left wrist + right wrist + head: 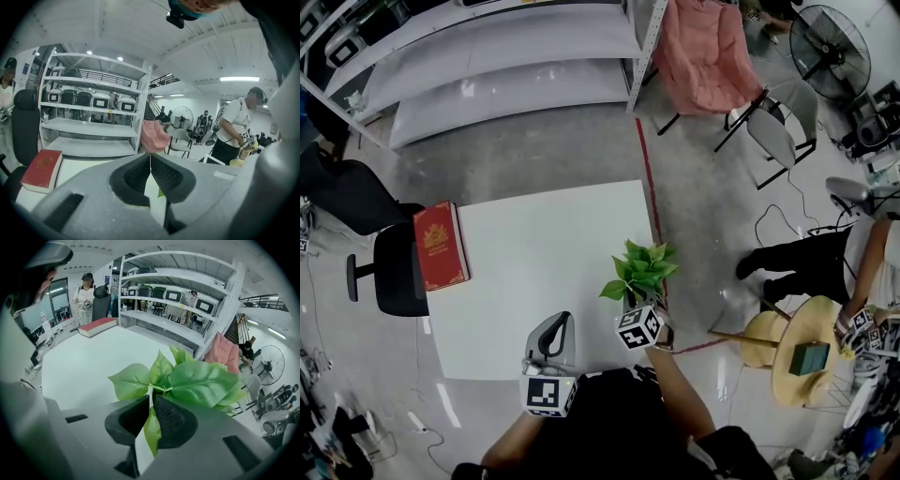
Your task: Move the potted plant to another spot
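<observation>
A person stands at the near edge of a white table (534,253), seen steeply from above, with a two-jaw gripper in each hand. The potted plant (642,267) is at the table's near right corner, just beyond the right gripper (637,319); its broad green leaves hide the pot. In the right gripper view, the right gripper (151,397) has its jaws pinched together at the tips on a thin stem of the potted plant (187,380), with one leaf hanging in the narrow gap between the pads. The left gripper (555,336) is just left of it over the table's near edge, well apart from the plant. In the left gripper view, the left gripper (150,157) has its jaws closed tip to tip with nothing between them. A red book (441,246) lies flat at the table's far left edge. Beyond the table stand white shelves (506,66) and a pink folding chair (703,52).
</observation>
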{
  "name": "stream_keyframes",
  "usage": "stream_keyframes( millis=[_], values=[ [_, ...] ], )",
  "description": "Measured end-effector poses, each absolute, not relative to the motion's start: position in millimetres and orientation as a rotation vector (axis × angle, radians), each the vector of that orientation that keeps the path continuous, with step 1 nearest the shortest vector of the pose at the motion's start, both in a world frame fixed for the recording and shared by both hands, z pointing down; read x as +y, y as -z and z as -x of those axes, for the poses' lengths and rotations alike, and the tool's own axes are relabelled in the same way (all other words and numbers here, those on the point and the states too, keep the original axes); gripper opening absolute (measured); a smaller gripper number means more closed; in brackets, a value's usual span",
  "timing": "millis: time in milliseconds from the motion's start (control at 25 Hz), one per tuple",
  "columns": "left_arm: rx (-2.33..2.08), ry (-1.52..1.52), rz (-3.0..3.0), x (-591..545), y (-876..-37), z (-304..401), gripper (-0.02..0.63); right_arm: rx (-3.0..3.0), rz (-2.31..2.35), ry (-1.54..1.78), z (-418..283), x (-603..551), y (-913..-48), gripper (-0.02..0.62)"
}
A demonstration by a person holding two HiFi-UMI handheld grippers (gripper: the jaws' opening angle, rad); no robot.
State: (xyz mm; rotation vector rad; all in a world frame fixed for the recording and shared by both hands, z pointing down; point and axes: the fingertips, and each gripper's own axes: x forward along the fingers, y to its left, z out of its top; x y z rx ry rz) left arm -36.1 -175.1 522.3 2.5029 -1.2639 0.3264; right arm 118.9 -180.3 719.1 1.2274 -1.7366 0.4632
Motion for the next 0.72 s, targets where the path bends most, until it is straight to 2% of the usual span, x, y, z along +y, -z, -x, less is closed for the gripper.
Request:
stream_keyframes(
  millis=[720],
  values=[
    [-1.301, -0.312, -2.487, -178.3, -519.7, 38.0, 0.018, -1.668, -1.071, -0.321, -119.8, -184.8, -733.6, 0.014]
  ],
)
